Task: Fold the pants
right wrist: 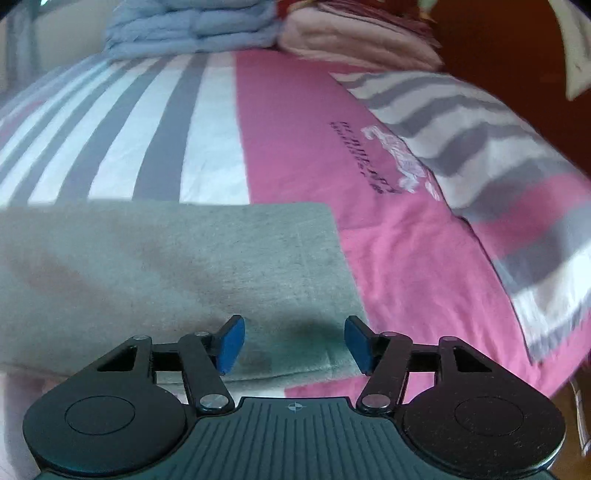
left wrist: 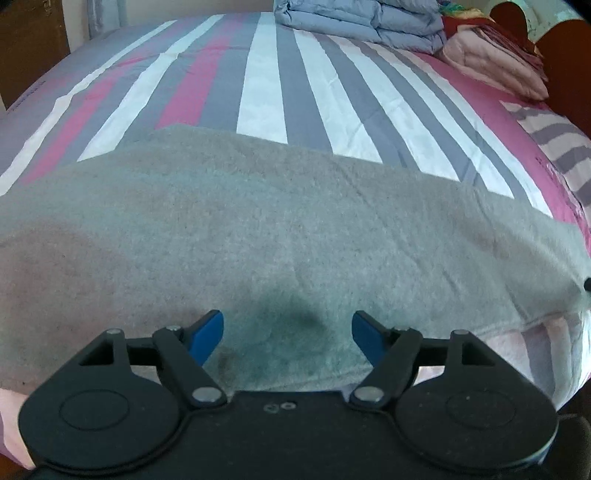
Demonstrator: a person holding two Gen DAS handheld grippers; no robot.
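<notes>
While both claws hang released, left gripper (left wrist: 287, 338) and right gripper (right wrist: 294, 343) grasp nothing. Grey pants (left wrist: 258, 236) lie flat across lower frame on striped bed (left wrist: 262, 81), apparently folded lengthwise already. Likely left: crosswise fold(s).

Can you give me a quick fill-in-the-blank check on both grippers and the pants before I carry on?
1. The left gripper has its jaws ____, with nothing between them.
2. The right gripper hovers over the pants, which are ____ in colour.
3. The pants lie on a bedspread patterned with ____.
4. At the far end of the bed sits a folded ____ quilt beside a pink one.

Missing words: open; grey; stripes; blue
</notes>
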